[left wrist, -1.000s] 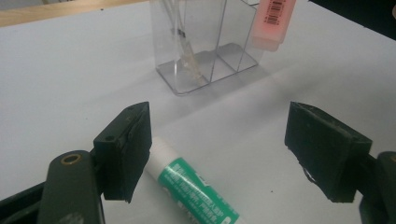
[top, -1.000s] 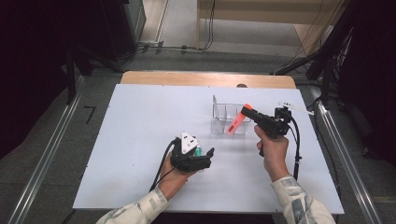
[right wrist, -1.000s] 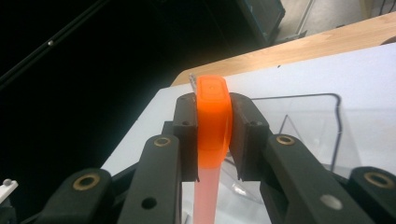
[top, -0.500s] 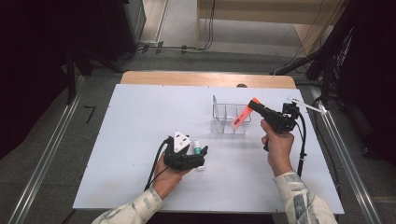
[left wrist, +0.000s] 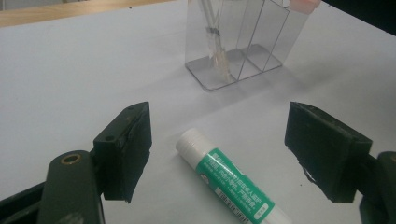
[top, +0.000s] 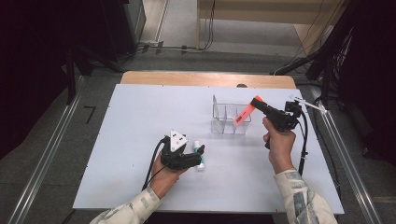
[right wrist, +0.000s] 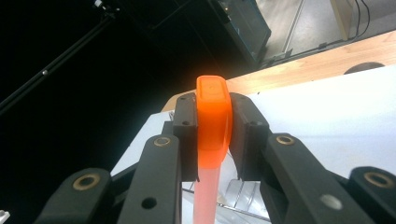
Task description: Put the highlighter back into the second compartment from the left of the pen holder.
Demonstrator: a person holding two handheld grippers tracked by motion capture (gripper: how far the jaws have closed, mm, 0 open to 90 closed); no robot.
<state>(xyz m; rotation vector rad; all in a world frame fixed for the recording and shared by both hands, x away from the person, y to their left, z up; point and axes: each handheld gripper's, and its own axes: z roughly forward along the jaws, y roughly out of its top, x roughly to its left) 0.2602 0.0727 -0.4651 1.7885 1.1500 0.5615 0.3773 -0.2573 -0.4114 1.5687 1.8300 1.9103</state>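
Right tongs (right wrist: 212, 135) clamped on orange marker (right wrist: 212, 121), tilted over clear organizer (top: 229, 119), probably catching the rim. Left tongs (left wrist: 219, 154) wide open around glue stick (left wrist: 231, 184) on tabletop (top: 130, 121); easily knocked rolling.

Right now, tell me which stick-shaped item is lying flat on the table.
The green-and-white glue stick, lying flat between the open left hand-held gripper; the orange marker is held aloft.

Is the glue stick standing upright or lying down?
Lying down: the glue stick rests on its side on the white table, between the open left tongs, untouched.
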